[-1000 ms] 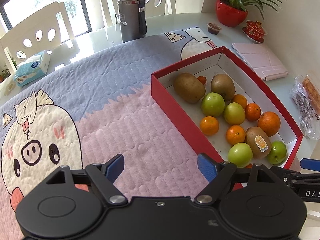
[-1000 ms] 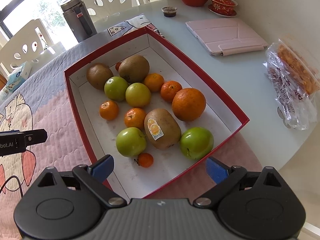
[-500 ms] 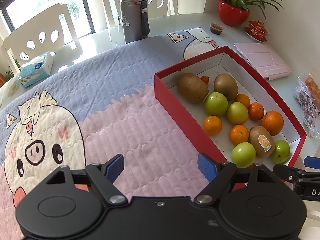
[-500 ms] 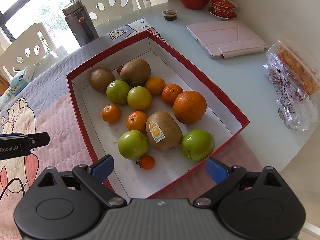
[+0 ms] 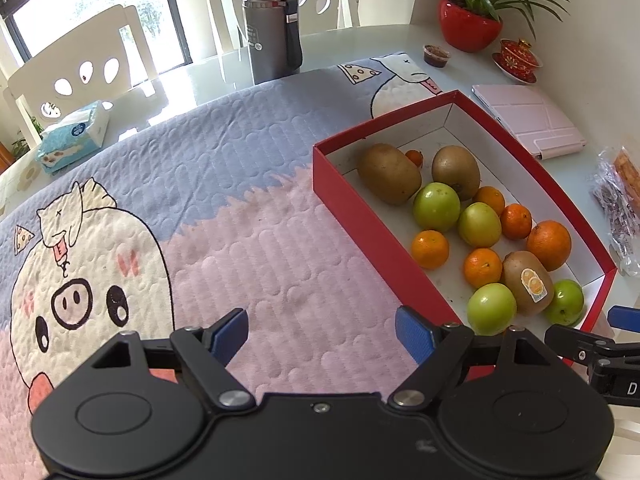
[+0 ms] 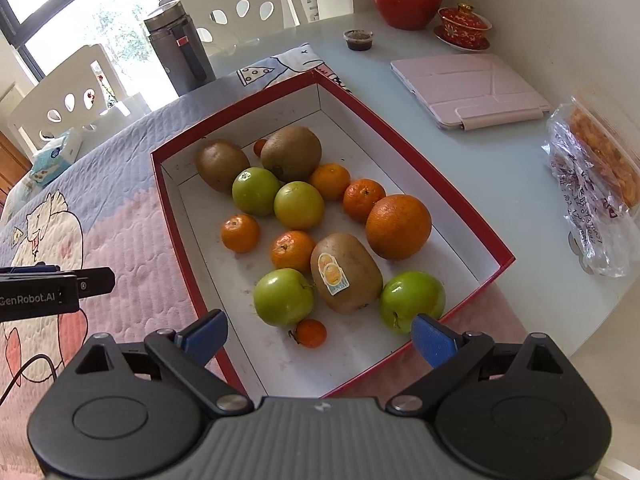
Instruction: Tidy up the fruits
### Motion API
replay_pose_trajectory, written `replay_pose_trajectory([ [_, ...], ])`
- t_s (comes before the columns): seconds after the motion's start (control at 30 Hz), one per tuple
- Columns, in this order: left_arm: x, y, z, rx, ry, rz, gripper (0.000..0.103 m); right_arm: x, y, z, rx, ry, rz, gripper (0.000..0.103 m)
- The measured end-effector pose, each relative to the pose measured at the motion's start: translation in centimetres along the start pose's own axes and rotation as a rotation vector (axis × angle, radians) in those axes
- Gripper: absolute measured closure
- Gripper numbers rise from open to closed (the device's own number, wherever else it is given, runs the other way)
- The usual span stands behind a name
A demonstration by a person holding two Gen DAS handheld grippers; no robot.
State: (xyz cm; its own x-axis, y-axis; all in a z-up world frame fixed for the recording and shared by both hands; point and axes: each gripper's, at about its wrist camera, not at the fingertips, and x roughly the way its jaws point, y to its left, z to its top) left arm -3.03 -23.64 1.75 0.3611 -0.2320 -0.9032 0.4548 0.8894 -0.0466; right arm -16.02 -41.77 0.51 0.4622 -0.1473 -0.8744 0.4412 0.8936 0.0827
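A red box [image 6: 436, 178] [image 5: 360, 216] with a white inside holds mixed fruit: three brown kiwis, one with a sticker [image 6: 346, 272] [image 5: 527, 282], several green apples [image 6: 283, 297], several small mandarins [image 6: 293, 251], a big orange [image 6: 398, 227] [image 5: 549, 245] and a tiny orange fruit [image 6: 311, 333]. My right gripper [image 6: 320, 334] hangs open over the box's near edge, nothing between its blue pads. Open and empty too, my left gripper [image 5: 320, 330] hovers over the pink part of the mat, left of the box.
The box lies on a quilted cartoon mat [image 5: 208, 208] on a glass table. Behind stand a grey flask [image 5: 272, 28], a tissue pack [image 5: 74, 136], a red plant pot [image 6: 406, 2], a red lidded cup [image 6: 464, 26] and white chairs. A pink tablet case [image 6: 468, 90] and a snack bag [image 6: 596, 184] lie right.
Both grippers have drawn back and risen slightly, so the box and fruit sit a little farther off in each view. Both stay open; no fruit has moved.
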Motion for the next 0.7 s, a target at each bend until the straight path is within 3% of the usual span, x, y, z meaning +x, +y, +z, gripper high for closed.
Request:
replay_pose_trajectory([
  [0.7,0.42,0.20,-0.29,-0.002,0.016,-0.023,0.007,0.32,0.09,-0.05,-0.016,0.022,-0.020,0.003],
])
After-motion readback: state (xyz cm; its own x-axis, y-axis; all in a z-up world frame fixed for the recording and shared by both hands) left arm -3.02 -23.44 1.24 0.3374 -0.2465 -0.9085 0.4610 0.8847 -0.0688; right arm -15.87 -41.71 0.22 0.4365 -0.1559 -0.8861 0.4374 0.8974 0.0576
